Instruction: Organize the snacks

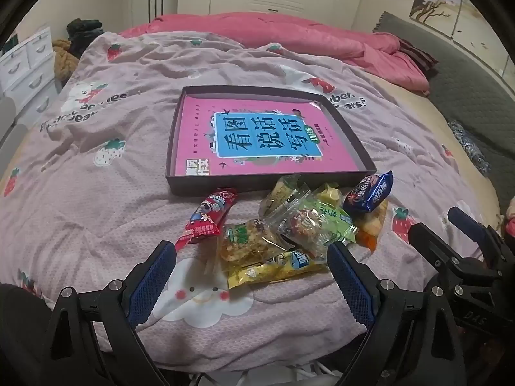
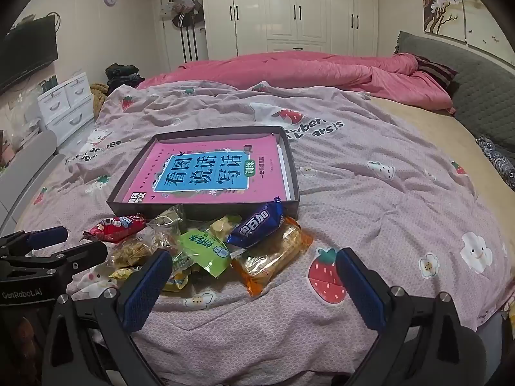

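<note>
A heap of small snack packs lies on the pink strawberry-print quilt [image 1: 96,225], just in front of a shallow dark box [image 1: 267,184] [image 2: 206,209]. A pink book [image 1: 257,138] [image 2: 206,173] lies flat inside the box. The heap holds a red pack [image 1: 207,215] [image 2: 116,226], a blue pack [image 1: 370,193] [image 2: 257,225], a green pack [image 1: 322,222] [image 2: 206,247], an orange pack [image 2: 273,260] and a yellow pack [image 1: 273,267]. My left gripper [image 1: 251,246] [image 2: 80,243] hangs open over the heap's near left side. My right gripper [image 2: 254,253] [image 1: 434,220] is open at the heap's near right, holding nothing.
A rolled pink duvet [image 2: 305,67] lies across the far side of the bed. A grey headboard cushion [image 2: 476,96] runs along the right. White drawers [image 2: 64,106] and a television [image 2: 29,51] stand at the left, and white wardrobes [image 2: 289,9] stand behind.
</note>
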Demonstrator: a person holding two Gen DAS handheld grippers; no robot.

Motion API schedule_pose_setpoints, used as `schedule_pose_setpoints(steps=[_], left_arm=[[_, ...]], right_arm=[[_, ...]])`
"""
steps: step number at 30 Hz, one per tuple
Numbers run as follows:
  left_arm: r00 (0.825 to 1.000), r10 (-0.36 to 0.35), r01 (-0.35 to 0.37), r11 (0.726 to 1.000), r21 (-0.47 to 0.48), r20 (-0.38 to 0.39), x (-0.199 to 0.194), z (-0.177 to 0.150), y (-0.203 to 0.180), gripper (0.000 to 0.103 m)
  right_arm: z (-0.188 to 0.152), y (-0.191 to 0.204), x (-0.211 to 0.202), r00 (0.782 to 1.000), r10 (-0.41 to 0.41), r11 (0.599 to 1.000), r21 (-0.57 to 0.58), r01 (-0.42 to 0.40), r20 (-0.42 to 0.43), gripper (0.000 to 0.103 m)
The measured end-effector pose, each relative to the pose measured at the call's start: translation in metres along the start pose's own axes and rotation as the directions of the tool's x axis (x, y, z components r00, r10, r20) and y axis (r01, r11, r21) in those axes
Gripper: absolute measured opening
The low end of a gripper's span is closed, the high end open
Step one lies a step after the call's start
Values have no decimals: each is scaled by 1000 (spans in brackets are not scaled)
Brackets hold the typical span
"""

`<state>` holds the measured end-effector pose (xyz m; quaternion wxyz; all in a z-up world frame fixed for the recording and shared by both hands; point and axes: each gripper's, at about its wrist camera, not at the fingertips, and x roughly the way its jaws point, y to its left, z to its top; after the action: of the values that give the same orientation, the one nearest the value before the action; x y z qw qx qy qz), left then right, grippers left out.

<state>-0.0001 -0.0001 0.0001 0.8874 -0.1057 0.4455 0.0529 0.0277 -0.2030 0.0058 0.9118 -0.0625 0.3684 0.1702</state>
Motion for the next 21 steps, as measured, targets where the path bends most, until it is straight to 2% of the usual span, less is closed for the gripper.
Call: schedule_pose_setpoints(steps=[21], left_arm=[[1000,-5,5,1000,15,5,-1,-1,-5,95]], right_arm=[[2,3,-2,1000,-4,1000,-14,4,11,102]])
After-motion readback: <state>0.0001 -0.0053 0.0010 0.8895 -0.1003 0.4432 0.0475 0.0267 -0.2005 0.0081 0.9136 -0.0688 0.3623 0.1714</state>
